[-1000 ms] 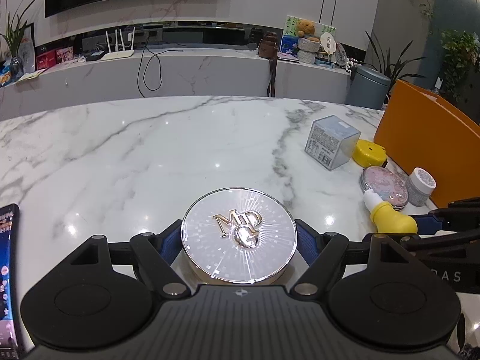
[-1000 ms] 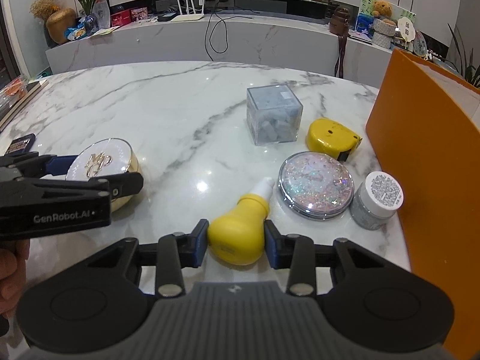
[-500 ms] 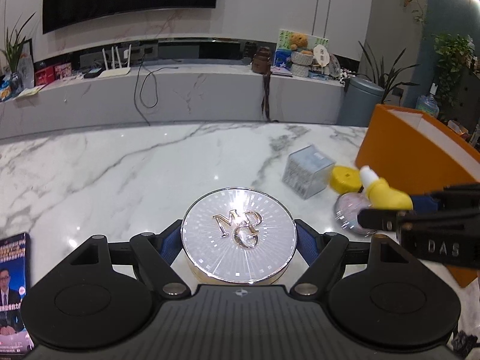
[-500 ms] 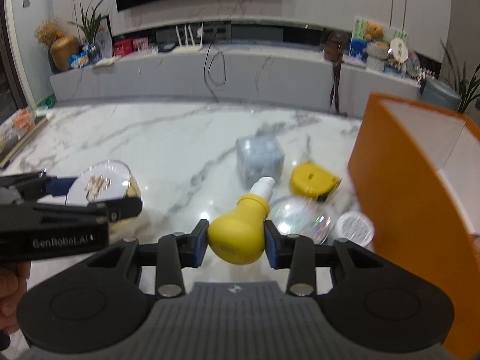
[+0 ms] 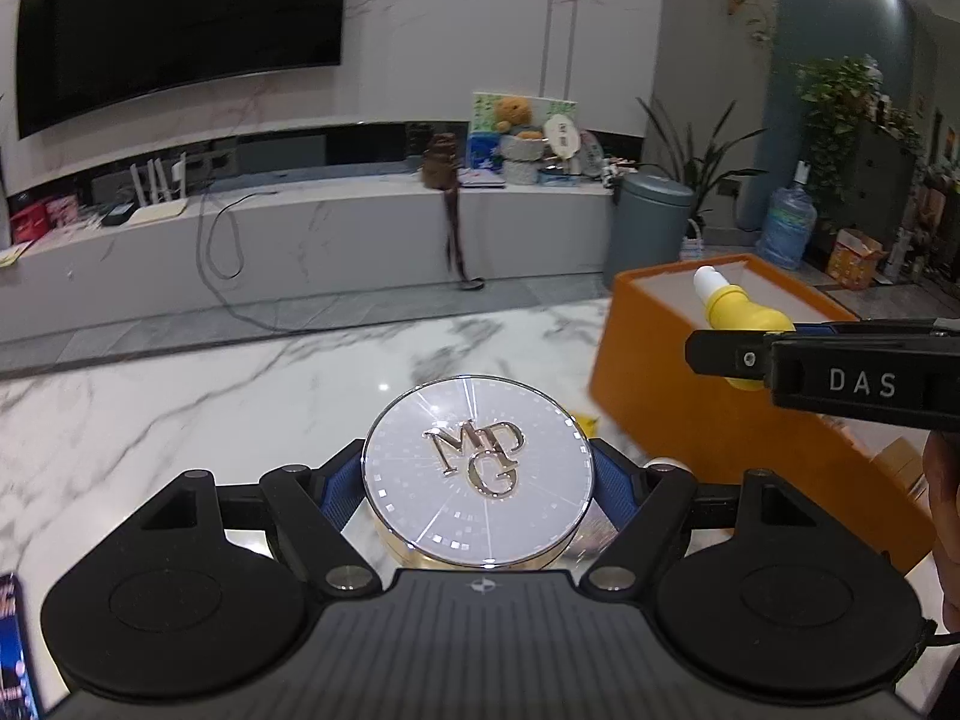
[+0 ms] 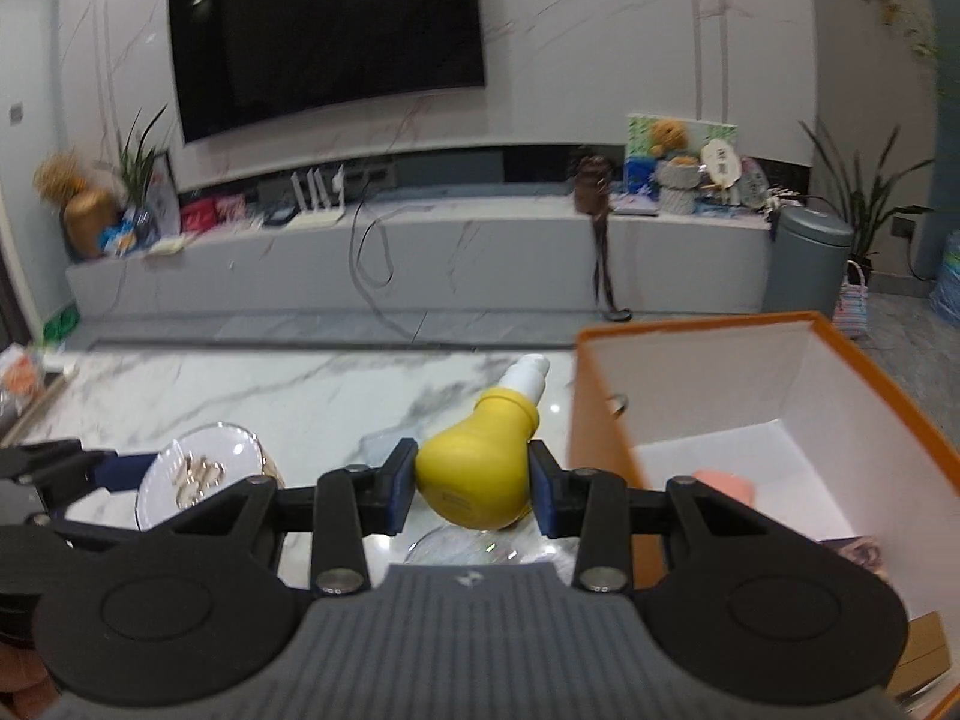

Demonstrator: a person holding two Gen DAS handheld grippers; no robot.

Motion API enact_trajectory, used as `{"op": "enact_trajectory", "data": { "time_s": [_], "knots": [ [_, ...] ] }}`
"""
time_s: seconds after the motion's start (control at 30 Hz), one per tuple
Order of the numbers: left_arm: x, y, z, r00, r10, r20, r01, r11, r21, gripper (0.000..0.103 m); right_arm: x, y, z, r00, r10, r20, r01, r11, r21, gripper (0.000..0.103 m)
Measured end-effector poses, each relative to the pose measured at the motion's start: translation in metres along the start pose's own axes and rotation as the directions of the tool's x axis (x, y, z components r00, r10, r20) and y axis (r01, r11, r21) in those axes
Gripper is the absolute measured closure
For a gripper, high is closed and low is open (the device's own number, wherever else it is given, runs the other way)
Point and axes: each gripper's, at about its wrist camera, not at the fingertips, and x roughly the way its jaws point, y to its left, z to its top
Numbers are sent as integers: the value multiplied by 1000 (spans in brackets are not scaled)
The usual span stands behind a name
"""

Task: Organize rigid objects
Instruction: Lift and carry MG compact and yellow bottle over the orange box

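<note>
My left gripper (image 5: 478, 474) is shut on a round silver compact (image 5: 478, 471) with raised gold letters and holds it above the marble table (image 5: 180, 420). My right gripper (image 6: 472, 480) is shut on a yellow bulb-shaped bottle (image 6: 480, 474) with a white cap, held in the air just left of the orange box (image 6: 600, 438). In the left wrist view the bottle (image 5: 741, 315) hangs over the orange box (image 5: 672, 396). The compact also shows in the right wrist view (image 6: 201, 474), low at the left.
The orange box has a white inside holding a pink item (image 6: 726, 483) and some flat packets. A glittery round compact (image 6: 468, 546) lies on the table under my right gripper. A phone (image 5: 15, 648) lies at the table's left edge.
Both grippers have risen off the table with their objects. The right gripper has carried the yellow bottle up and right to the orange box's open top.
</note>
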Motion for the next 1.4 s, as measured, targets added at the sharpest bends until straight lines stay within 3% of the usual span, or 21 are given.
{"op": "enact_trajectory", "data": {
  "time_s": [0.3,0.57,0.9,1.07,1.4],
  "knots": [
    [16,-45,32,998,-62,21,60,994,91,15,-18,-47,14,996,-72,60,65,992,113,65],
    [31,-88,51,991,-136,16,132,978,159,15,-25,-95,18,992,-120,45,110,977,185,65],
    [71,-142,60,975,-204,-93,221,943,248,15,-24,-162,9,981,-192,-32,192,929,315,65],
    [95,-158,62,968,-203,-145,237,932,275,15,-15,-181,2,983,-159,-94,183,913,364,65],
    [131,-166,80,968,-133,-213,204,910,360,15,0,-190,-2,971,-164,-173,214,923,321,65]
  ]
}}
